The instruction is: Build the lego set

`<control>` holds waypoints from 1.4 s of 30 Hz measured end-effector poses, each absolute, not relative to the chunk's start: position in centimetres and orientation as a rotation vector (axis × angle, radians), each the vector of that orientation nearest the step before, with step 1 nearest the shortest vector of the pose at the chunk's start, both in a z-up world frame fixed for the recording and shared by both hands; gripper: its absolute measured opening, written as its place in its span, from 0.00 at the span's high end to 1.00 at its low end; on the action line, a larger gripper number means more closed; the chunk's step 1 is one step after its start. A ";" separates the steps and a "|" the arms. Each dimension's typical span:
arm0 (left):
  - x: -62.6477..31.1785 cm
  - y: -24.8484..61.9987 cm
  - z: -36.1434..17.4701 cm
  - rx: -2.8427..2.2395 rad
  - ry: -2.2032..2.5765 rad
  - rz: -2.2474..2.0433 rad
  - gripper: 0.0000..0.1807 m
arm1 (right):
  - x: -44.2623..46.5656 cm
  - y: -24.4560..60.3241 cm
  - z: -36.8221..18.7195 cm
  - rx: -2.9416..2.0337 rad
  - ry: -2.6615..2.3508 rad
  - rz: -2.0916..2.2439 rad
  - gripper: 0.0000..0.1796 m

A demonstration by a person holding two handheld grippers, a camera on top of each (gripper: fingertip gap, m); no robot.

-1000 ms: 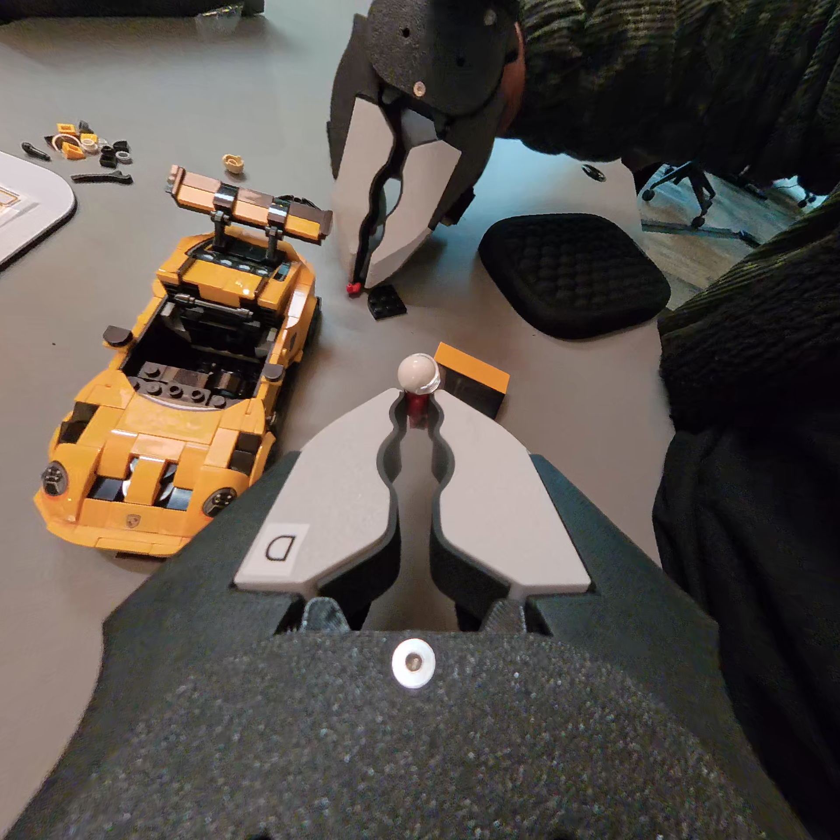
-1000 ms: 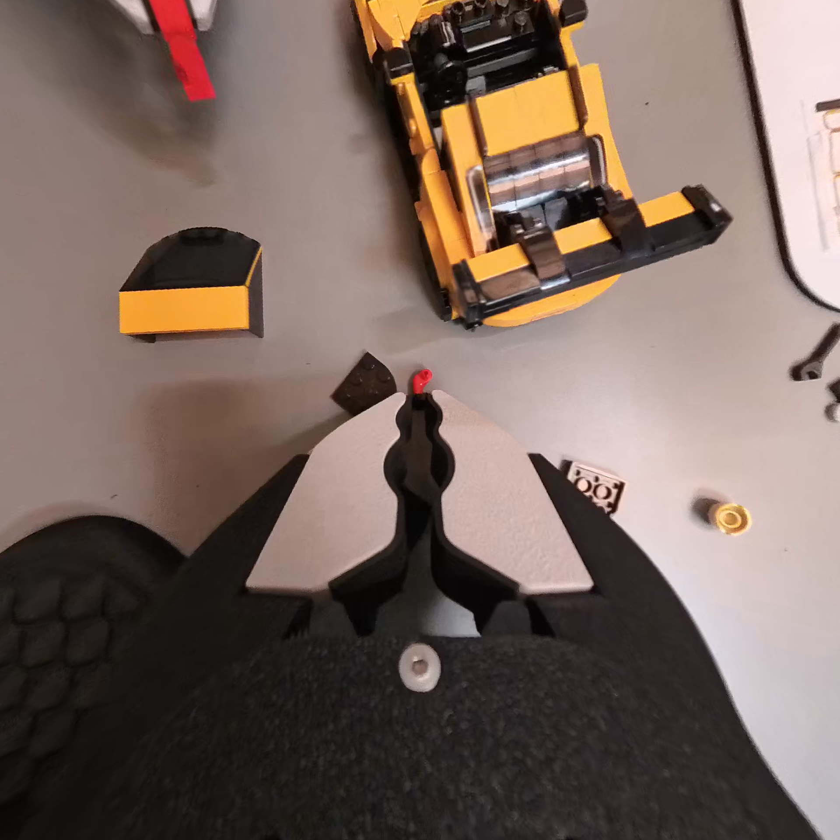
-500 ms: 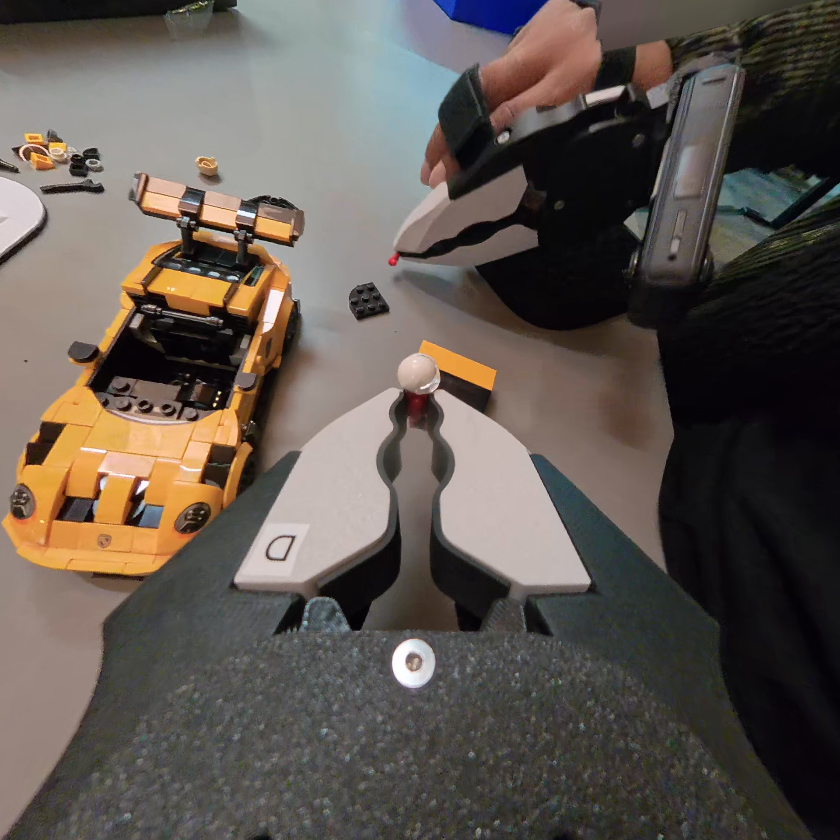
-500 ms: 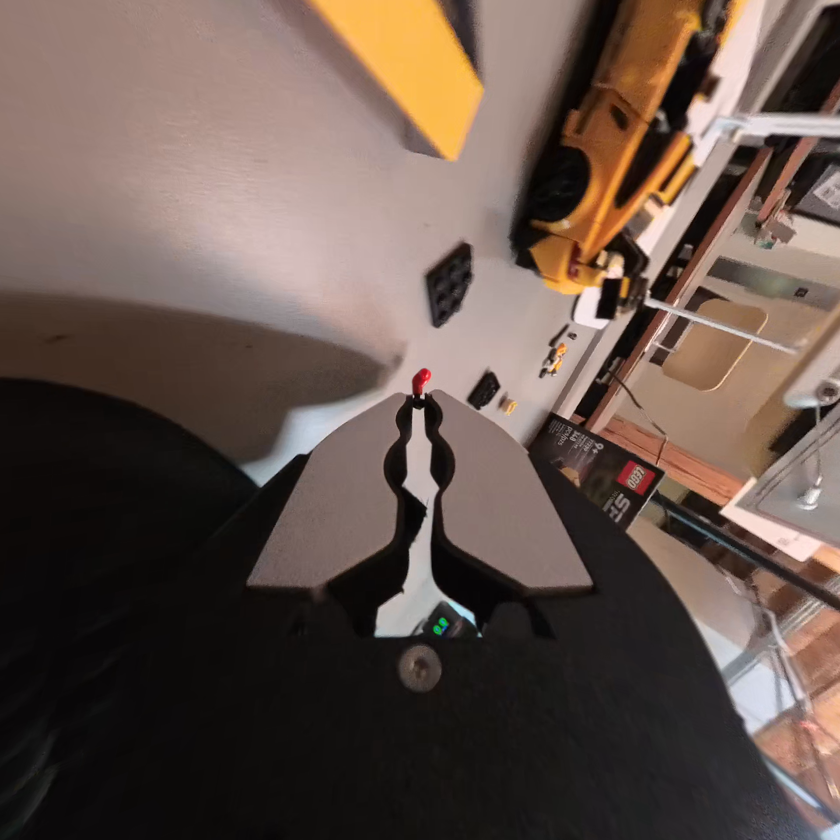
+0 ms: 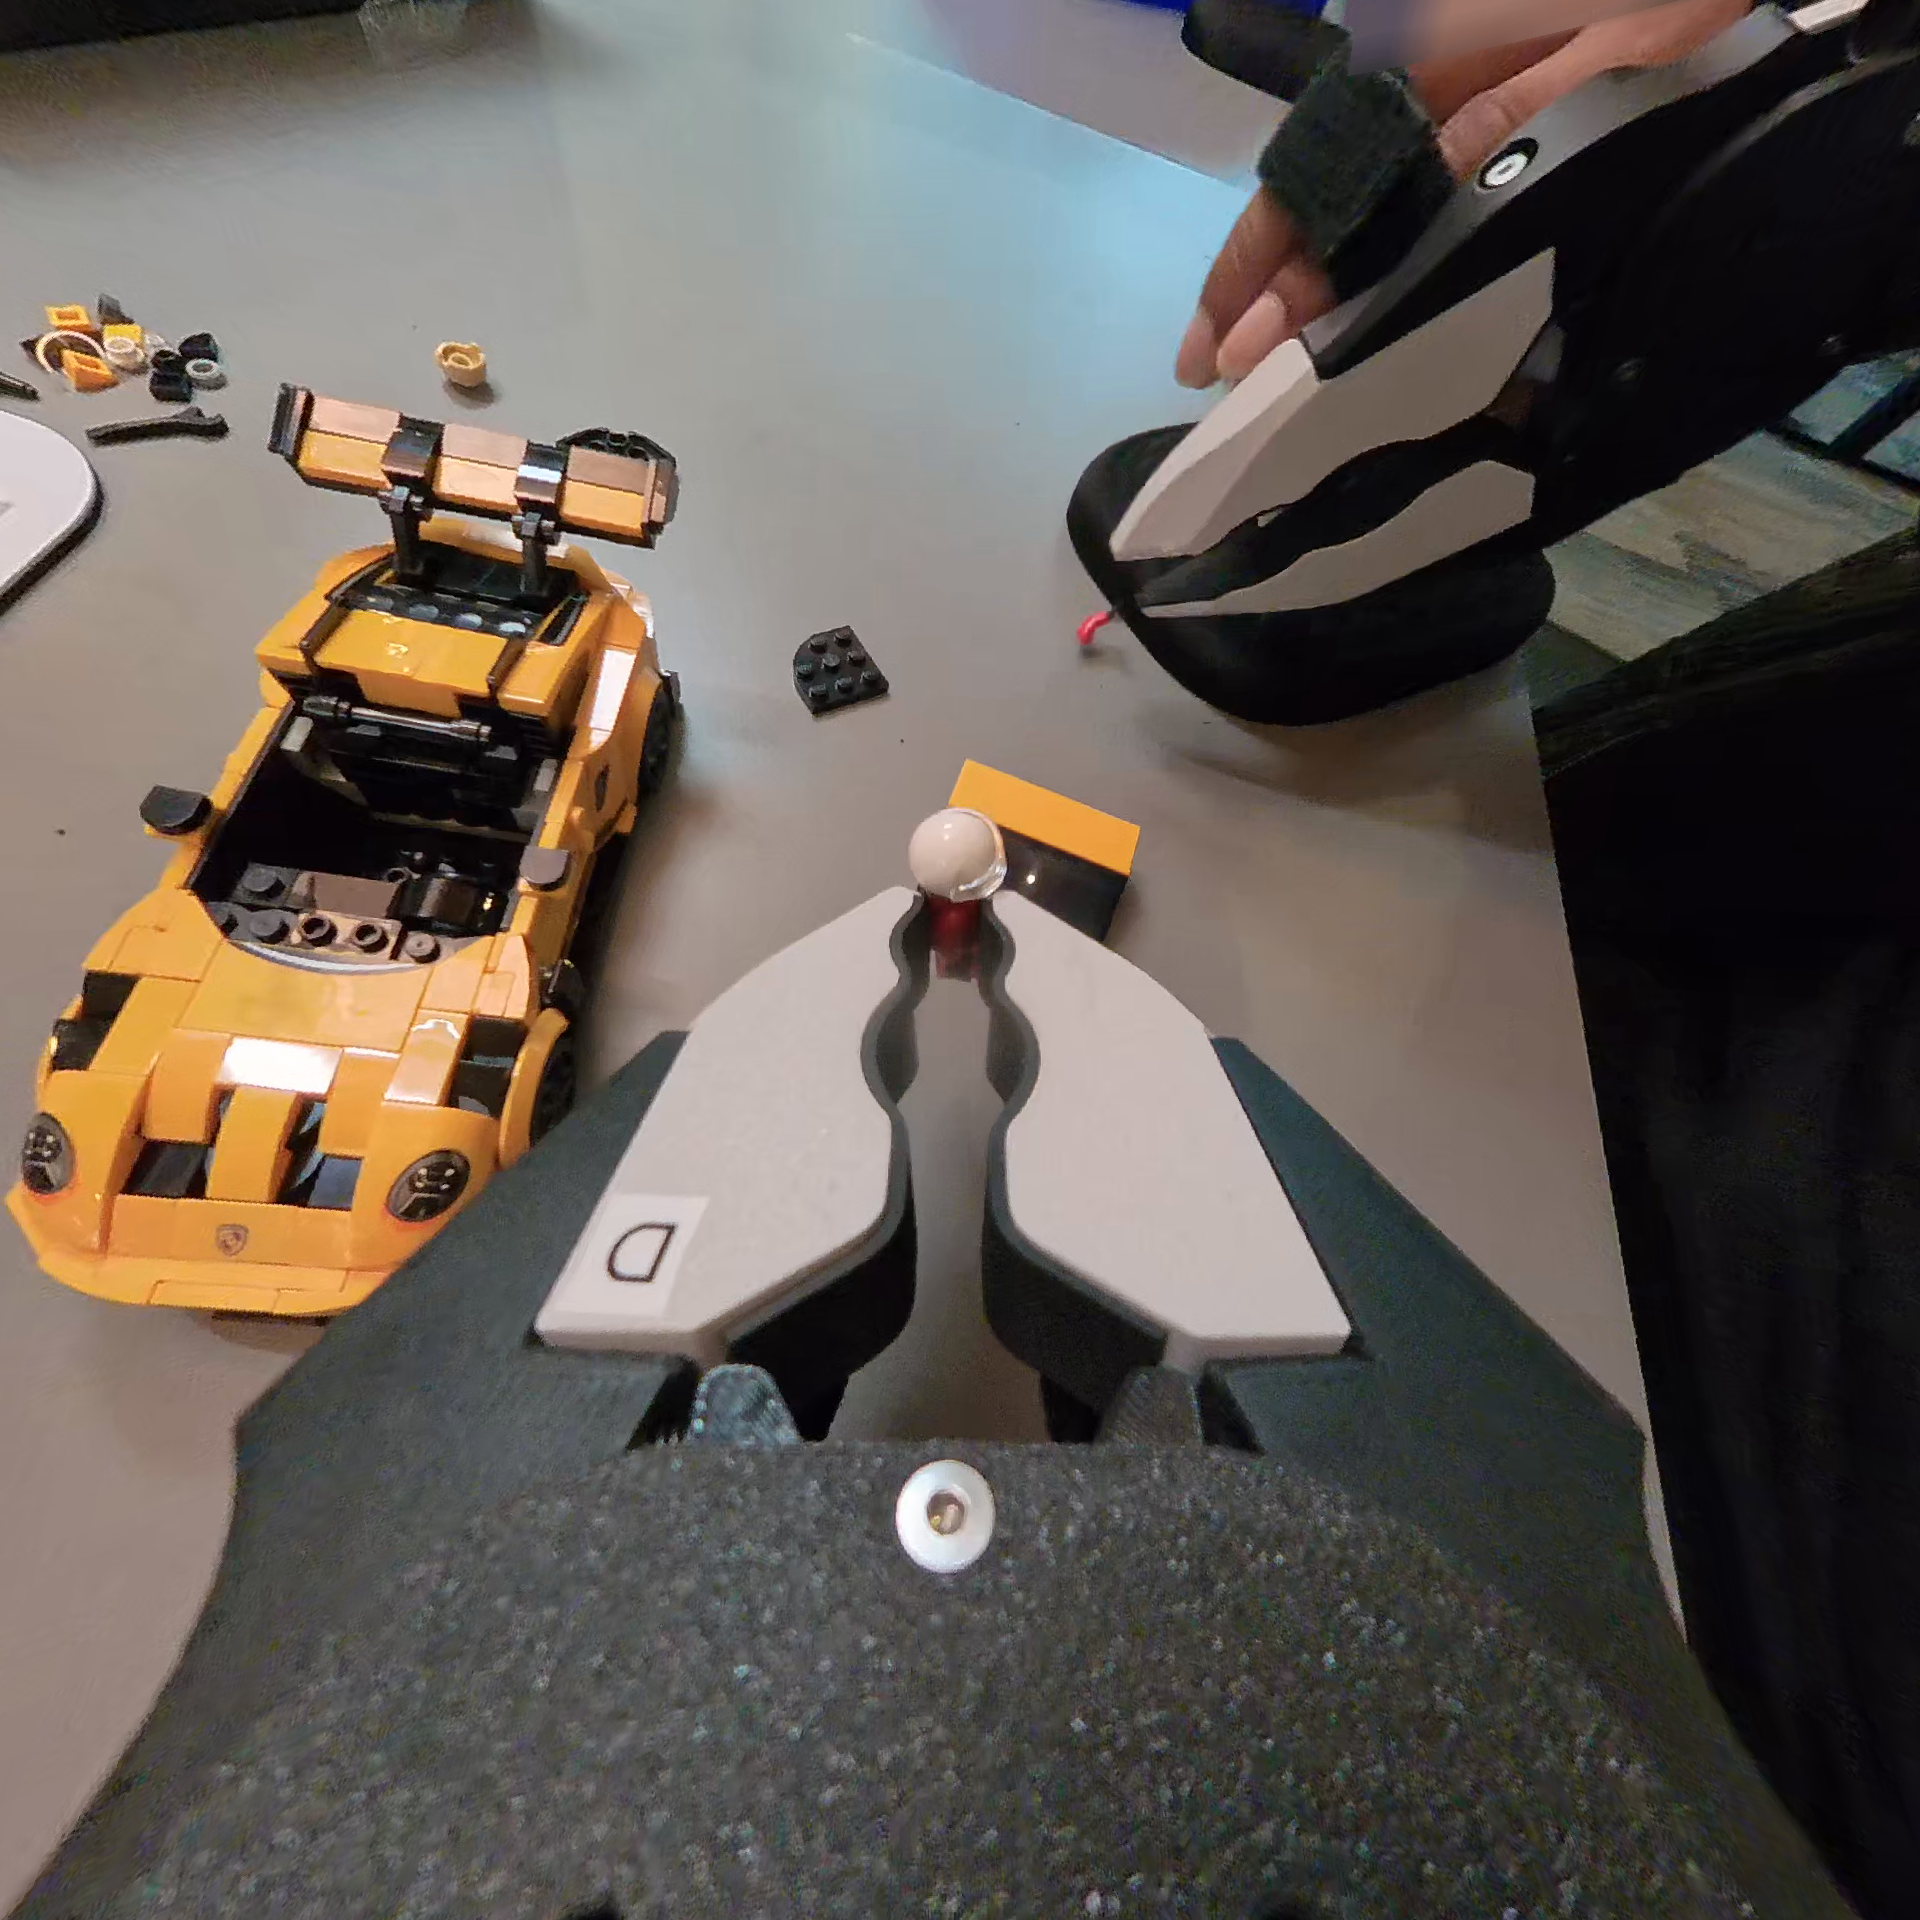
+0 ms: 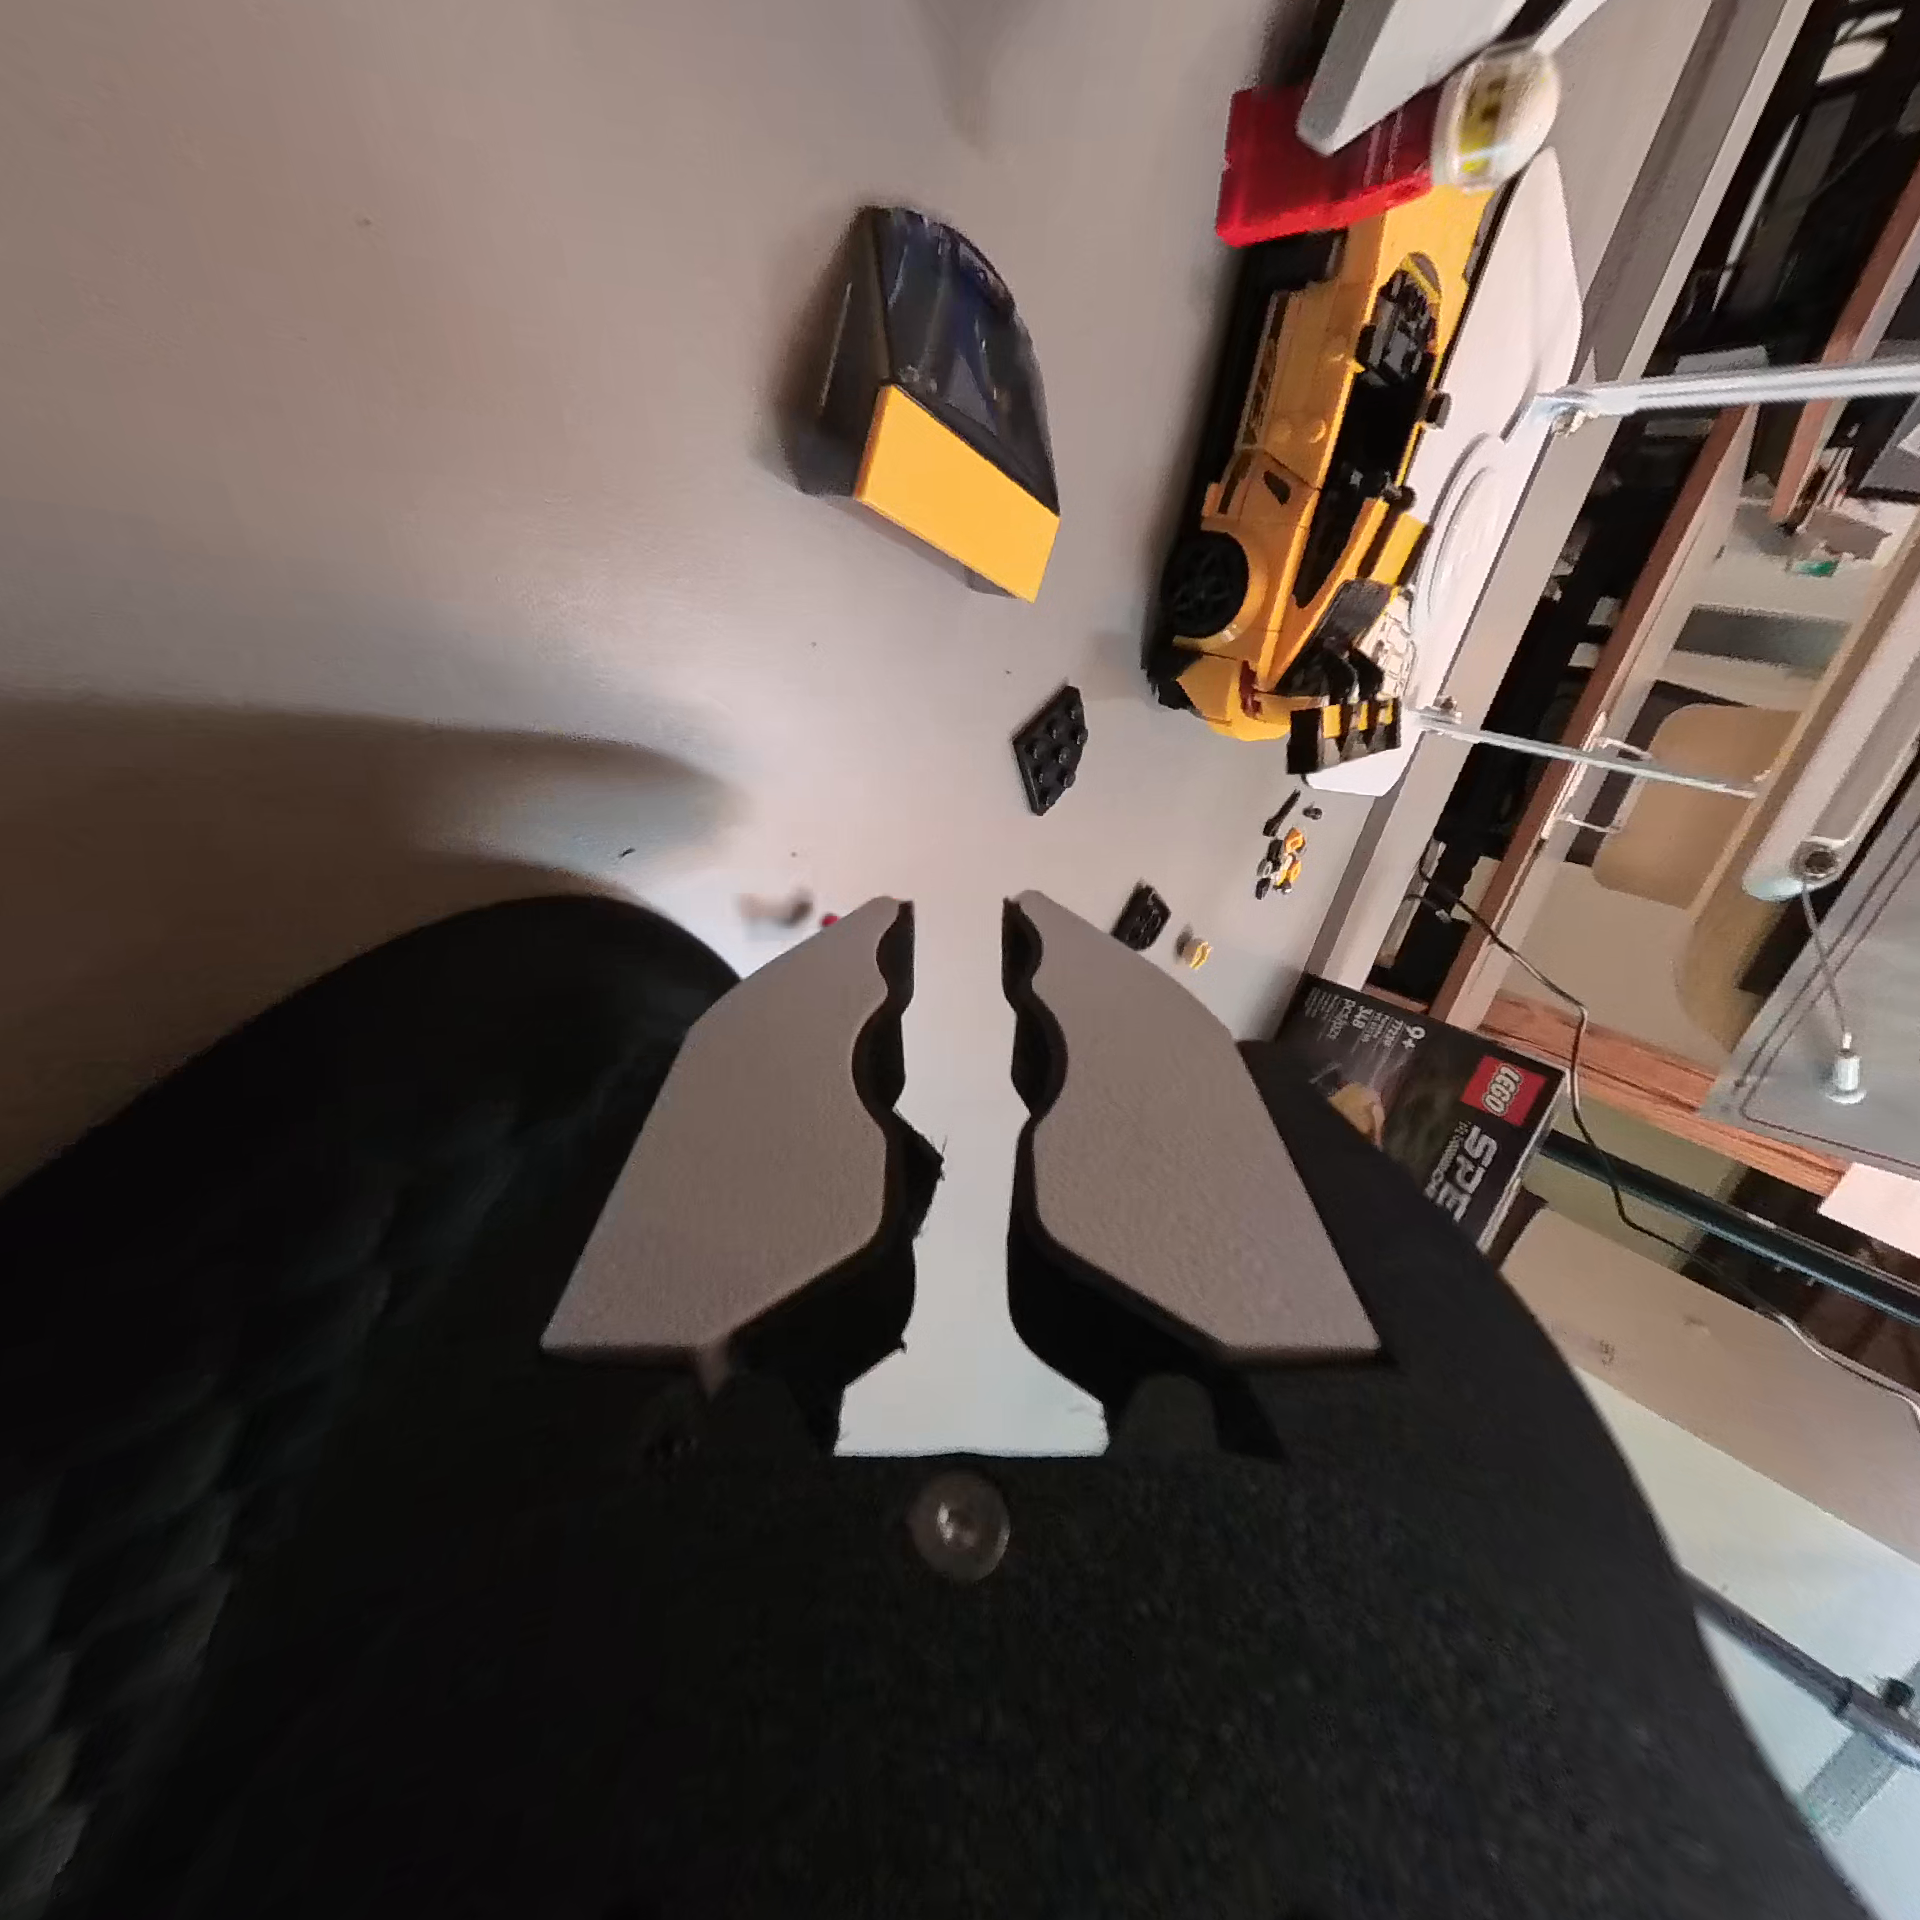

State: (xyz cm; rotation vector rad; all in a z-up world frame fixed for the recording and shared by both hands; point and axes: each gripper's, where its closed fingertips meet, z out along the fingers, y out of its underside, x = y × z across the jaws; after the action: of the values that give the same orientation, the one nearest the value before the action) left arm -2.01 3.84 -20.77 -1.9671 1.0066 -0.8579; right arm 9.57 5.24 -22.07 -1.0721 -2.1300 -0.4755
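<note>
My left gripper (image 5: 954, 914) is shut on a minifigure (image 5: 956, 883) with a red body and a white helmet, held above the grey table. It also shows in the right wrist view (image 6: 1351, 156). The yellow car (image 5: 343, 914) stands to the left, its cabin open. A yellow and black roof piece (image 5: 1049, 842) lies just beyond the minifigure. A black plate (image 5: 840, 670) lies behind it. My right gripper (image 6: 958, 909) is open, tilted sideways over a black pad (image 5: 1351, 644). A tiny red piece (image 5: 1091, 627) sits just off its tips, no longer clamped.
Loose small parts (image 5: 125, 353) and a tan piece (image 5: 460, 362) lie at the far left beside a white sheet (image 5: 42, 499). A set box (image 6: 1455, 1122) stands past the table edge. A second black plate (image 6: 1143, 914) and a yellow stud (image 6: 1195, 948) lie nearby. The grippers' ends are close to 12 cm from one another. From the right gripper's tips to the black plate (image 5: 840, 670) is close to 8 cm. Look for it in the right wrist view (image 6: 1063, 736) too.
My right gripper has lifted from the table, rolled onto its side and opened, so the tiny red piece is loose at its tips. My left gripper still holds the minifigure.
</note>
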 end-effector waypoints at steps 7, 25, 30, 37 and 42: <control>-2.1 4.0 -21.3 -1.990 0.999 -0.856 0.96 | 13.0 7.4 -22.0 -1.564 -1.930 -0.166 0.93; -1.7 3.5 -21.1 -1.981 1.025 -0.890 0.96 | 12.4 5.7 -26.0 -2.324 -1.902 0.224 0.97; -1.7 3.3 -20.8 -1.968 1.030 -0.896 0.96 | 10.7 6.9 -25.9 -2.105 -1.950 0.143 0.97; -1.7 3.4 -20.9 -1.975 1.027 -0.894 0.96 | 6.8 10.2 -24.0 -1.336 -2.053 -0.369 0.97; -1.9 3.6 -21.4 -1.994 1.023 -0.883 0.96 | 5.8 11.5 -24.8 -0.915 -2.185 -0.694 0.97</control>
State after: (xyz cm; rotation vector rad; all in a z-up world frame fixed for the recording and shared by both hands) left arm -1.88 3.60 -21.38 -1.9935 1.0228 -0.8833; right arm 5.75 11.49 -24.76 -0.9152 -2.1850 -0.6937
